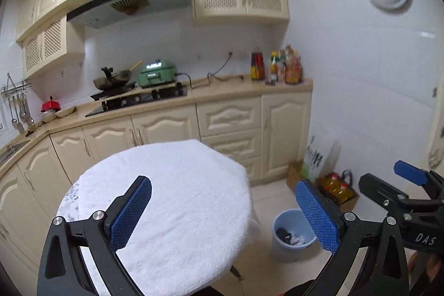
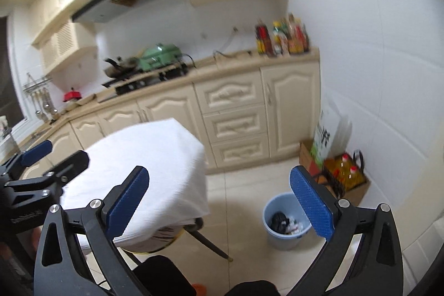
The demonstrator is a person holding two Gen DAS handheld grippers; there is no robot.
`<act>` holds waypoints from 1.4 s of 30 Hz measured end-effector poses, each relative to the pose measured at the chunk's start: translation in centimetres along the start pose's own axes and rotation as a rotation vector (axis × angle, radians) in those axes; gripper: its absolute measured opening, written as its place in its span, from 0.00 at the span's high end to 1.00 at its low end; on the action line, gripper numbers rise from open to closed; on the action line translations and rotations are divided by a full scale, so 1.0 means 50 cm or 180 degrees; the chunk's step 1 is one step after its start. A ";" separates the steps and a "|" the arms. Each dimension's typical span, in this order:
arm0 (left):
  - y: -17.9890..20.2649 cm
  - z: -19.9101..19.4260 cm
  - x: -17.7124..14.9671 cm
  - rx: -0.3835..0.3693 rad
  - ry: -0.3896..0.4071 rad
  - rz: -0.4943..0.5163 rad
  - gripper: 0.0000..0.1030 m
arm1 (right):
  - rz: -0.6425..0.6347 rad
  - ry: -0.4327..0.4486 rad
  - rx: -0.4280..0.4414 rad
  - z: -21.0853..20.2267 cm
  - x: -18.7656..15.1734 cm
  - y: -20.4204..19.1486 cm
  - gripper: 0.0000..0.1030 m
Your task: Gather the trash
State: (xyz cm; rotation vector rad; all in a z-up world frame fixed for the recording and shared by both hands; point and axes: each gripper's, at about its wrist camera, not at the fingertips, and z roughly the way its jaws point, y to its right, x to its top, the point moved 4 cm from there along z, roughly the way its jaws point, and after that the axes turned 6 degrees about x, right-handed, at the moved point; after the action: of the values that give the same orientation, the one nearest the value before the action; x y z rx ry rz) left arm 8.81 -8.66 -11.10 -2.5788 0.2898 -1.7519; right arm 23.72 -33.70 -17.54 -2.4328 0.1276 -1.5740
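A light blue trash bin [image 1: 291,237] stands on the floor to the right of the round table [image 1: 166,199], with dark and white trash inside [image 1: 291,236]. It also shows in the right wrist view [image 2: 285,221], with the trash [image 2: 284,222] in it. My left gripper [image 1: 222,212] is open and empty, held above the table's white cloth. My right gripper [image 2: 219,201] is open and empty, held above the floor between table and bin. The right gripper shows at the left view's right edge [image 1: 402,185], and the left gripper at the right view's left edge [image 2: 41,162].
The table [image 2: 144,157] wears a white towel cloth. Cream kitchen cabinets [image 1: 230,126] and a counter with stove, wok and bottles run behind. A cardboard box with oil bottles [image 2: 347,174] and bags stands by the right wall near the bin.
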 end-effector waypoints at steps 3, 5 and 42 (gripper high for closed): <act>-0.032 -0.114 -0.027 -0.0041 0.0124 -0.0091 0.01 | -0.0149 0.0147 0.0011 -0.068 0.007 -0.062 0.00; -0.059 -0.193 -0.045 -0.0026 0.0219 -0.0149 0.01 | -0.0207 0.0257 0.0031 -0.112 0.010 -0.097 0.00; -0.055 -0.350 -0.107 0.0241 0.0691 -0.0351 0.01 | -0.0577 0.0736 0.0016 -0.268 0.031 -0.247 0.00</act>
State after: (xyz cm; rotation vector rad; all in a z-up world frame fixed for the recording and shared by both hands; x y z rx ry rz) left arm -8.83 -3.44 -9.16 -2.3983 0.0817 -2.0414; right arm 11.51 -24.12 -7.88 -2.3063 -0.0586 -1.9284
